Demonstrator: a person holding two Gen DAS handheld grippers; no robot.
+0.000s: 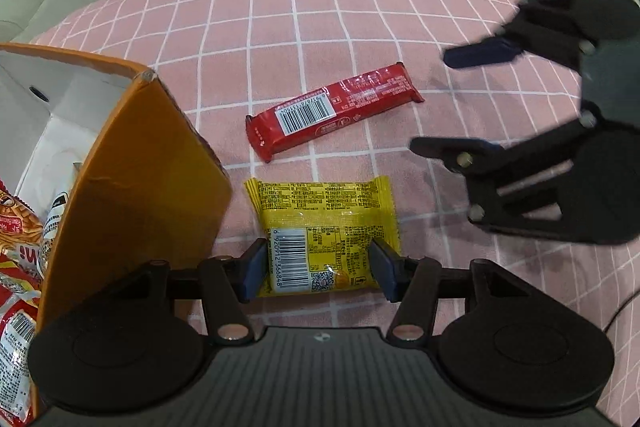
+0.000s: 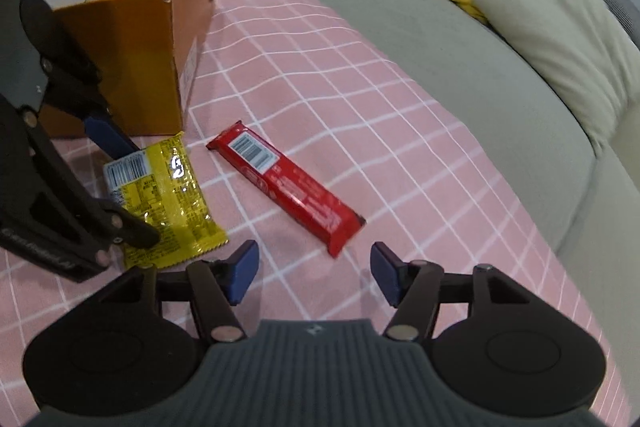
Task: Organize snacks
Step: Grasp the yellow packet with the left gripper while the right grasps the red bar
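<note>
Left wrist view shows the left gripper [image 1: 318, 273] with its blue pads on either side of the flat yellow foil snack packet [image 1: 324, 227], touching or nearly so; whether it grips I cannot tell. The packet lies on the pink checked cloth [image 1: 360, 7] just beside the orange cardboard box [image 1: 136, 187], to the gripper's left. The right gripper [image 2: 314, 273], wide open and empty, points along the long red wrapped bar [image 2: 286, 187] just ahead, so it looks best placed for that one.

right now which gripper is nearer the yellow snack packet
Left. The left gripper has its fingers on either side of the yellow snack packet, straddling its near end. The right gripper is open off to the side, nearer the red bar.
</note>
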